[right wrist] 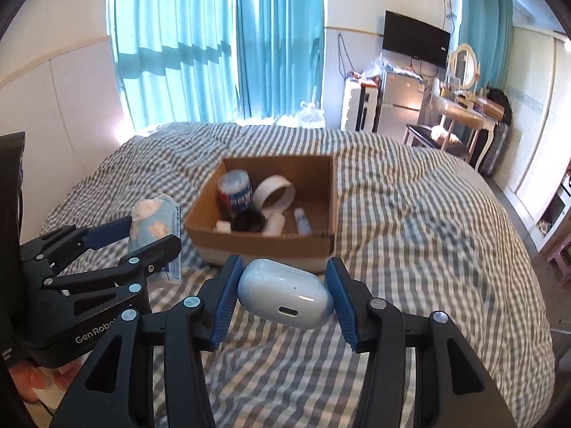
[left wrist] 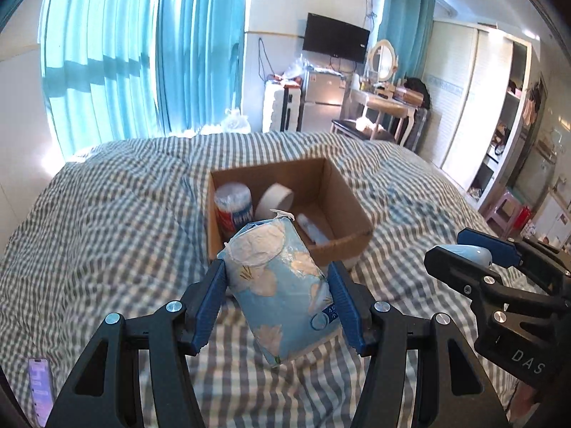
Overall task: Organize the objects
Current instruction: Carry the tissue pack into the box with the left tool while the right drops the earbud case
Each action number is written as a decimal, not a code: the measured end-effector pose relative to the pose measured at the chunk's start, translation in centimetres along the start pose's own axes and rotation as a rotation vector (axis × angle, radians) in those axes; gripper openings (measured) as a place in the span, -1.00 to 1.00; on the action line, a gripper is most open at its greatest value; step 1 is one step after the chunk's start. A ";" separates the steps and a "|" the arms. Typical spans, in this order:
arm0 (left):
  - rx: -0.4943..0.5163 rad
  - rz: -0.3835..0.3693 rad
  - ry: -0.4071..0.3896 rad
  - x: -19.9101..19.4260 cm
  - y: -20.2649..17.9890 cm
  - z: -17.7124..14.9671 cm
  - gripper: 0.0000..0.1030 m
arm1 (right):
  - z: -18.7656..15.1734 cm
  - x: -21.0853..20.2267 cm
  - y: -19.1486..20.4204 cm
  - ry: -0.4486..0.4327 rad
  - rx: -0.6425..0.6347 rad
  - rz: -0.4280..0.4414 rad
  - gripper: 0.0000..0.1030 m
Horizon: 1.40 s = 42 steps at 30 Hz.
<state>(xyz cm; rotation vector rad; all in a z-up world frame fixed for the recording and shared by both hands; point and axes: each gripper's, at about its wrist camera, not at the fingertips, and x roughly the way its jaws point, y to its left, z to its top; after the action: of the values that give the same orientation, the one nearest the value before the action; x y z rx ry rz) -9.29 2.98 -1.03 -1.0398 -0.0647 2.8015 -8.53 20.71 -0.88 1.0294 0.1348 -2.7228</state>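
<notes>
While both loads are held up over the checked bed (right wrist: 410, 214), the cardboard box (right wrist: 323, 246) sits just beyond them, so that's the relation everything hinges on. A soft blue tissue pack (left wrist: 282, 285) is clamped in the left gripper (left wrist: 278, 299), the jaws closed about halfway onto its sides; its long axis runs away from the camera and tilts a bit left, with the torn-open end pointing at the box. A pale blue earbud case (right wrist: 285, 294) is pinched in the right gripper (right wrist: 283, 297), jaws partly closed on its two ends, long axis lying crosswise, charging port facing back.

From the left wrist view, the box's near wall is partly covered by the pack's far end, so the left gripper looks like the nearer one, though not by much. From the right wrist view, the box lies straight ahead and slightly far, with the near wall just past the case.

Inside, a cotton swab tub (right wrist: 237, 190), a white tape roll (right wrist: 274, 190), a dark round thing and a small tube can be seen already. Free floor is left on the right half of the box, so a forward reach and a release there seems called for.
</notes>
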 end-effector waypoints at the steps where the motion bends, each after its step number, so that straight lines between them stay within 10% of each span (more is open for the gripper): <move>1: -0.002 0.004 -0.005 0.1 0.2 0.4 0.16 | 0.5 0.1 0.1 -0.005 -0.002 0.002 -0.05; 21: 0.037 0.039 0.007 10.8 2.3 9.4 0.16 | 12.5 11.3 -2.8 0.000 0.092 0.067 -0.05; 42: 0.023 -0.077 0.127 23.0 2.8 7.6 0.16 | 11.4 26.8 -5.2 0.181 0.155 0.085 -0.05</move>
<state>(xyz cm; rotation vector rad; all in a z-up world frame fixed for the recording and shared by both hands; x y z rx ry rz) -31.83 3.90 -10.32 -1.1802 -0.0560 2.6550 -36.60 19.05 -10.07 1.2929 -0.0900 -2.5944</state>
